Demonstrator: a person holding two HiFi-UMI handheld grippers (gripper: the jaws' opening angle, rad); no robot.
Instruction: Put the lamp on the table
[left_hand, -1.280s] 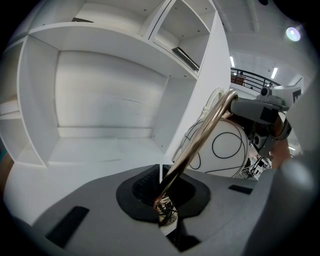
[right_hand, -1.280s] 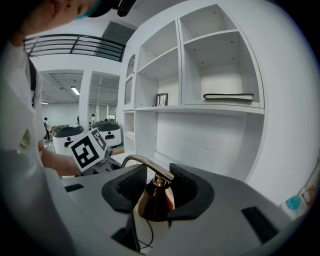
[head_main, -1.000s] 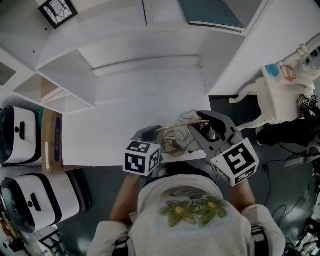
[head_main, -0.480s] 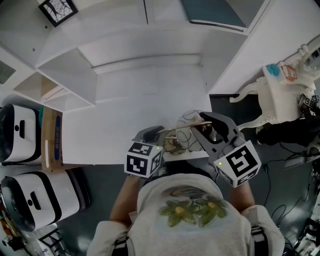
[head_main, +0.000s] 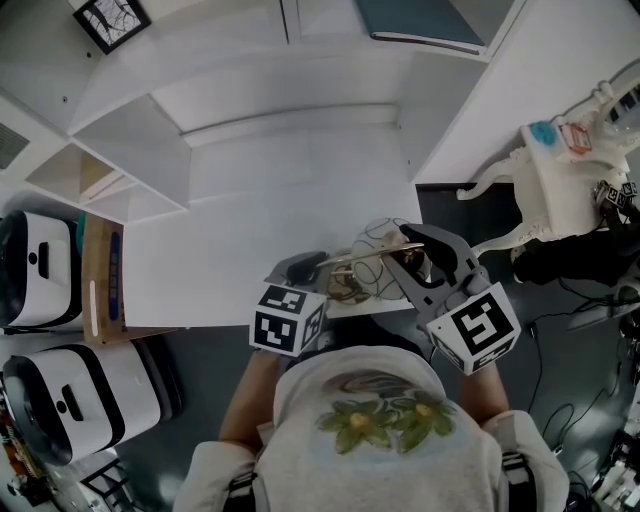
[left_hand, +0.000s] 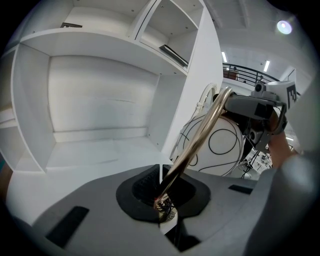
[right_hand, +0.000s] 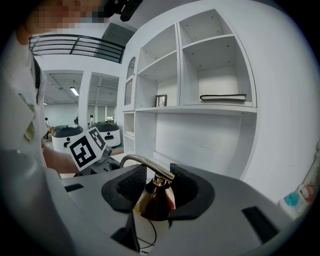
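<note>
Currently holding lamp (head_main: 365, 270) up between both grippers, just over near edge of white surface (head_main: 250, 230), close in front of person's shirt (head_main: 385, 420). Pinching left gripper (left_hand: 161, 197) almost fully closed on lower end of curved brass stem (left_hand: 200, 135), with thin wires poking out at pinch point. Seeing stem arching up and across toward right gripper (right_hand: 151, 192). Gripping brass cone (right_hand: 150, 202) at top of shade with right gripper, jaws fairly wide apart, pads pressing on either side of cone. Showing white globe shade (left_hand: 222, 145) with thin black looping lines under cone, just beside stem in left gripper view. Not managing to tell whether shade is touching surface or hanging just above it. Noting white shelving (head_main: 140, 150) behind surface, dark book (right_hand: 222, 97) lying flat on one upper shelf, small framed picture (right_hand: 160, 100) standing on ledge. Catching left gripper's marker cube (right_hand: 86, 147) at left of right gripper view.
</note>
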